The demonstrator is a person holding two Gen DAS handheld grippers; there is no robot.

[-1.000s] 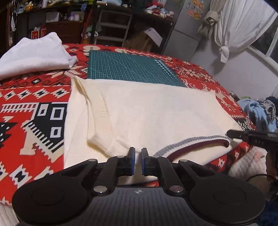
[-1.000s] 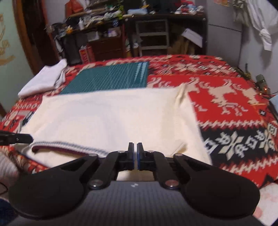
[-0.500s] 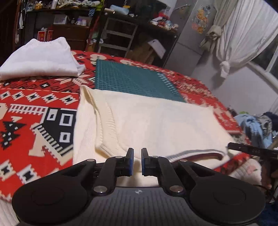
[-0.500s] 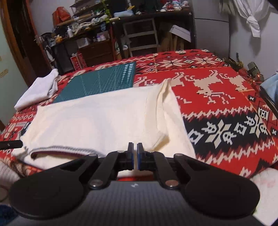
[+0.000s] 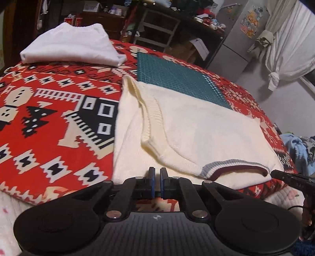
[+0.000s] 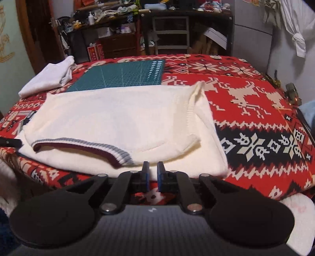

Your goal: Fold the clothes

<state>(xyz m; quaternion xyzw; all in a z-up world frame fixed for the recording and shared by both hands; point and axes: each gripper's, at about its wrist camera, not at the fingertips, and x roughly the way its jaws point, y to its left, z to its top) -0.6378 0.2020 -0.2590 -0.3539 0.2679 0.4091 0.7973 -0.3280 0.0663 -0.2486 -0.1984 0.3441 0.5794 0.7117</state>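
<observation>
Mat (image 5: 178, 78) and folded white garment (image 5: 70, 47) lie beyond sweater (image 5: 196, 130).

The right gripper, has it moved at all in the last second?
Yes. The right gripper has backed off toward the near edge of the cream sweater: more red blanket shows below the sweater than before, and its fingers now stand slightly apart.

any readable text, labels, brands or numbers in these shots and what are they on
No text reads clearly in either view.
Red boxes on the far shelf: printing too small to read.
Stickers on the fridge: colourful, blurred, unreadable.
Cutting mat: only grid lines and pale squares show, no legible numbers.
Left claw body: a small white logo mark, no letters.
Right claw body: the same kind of mark, no letters.
</observation>
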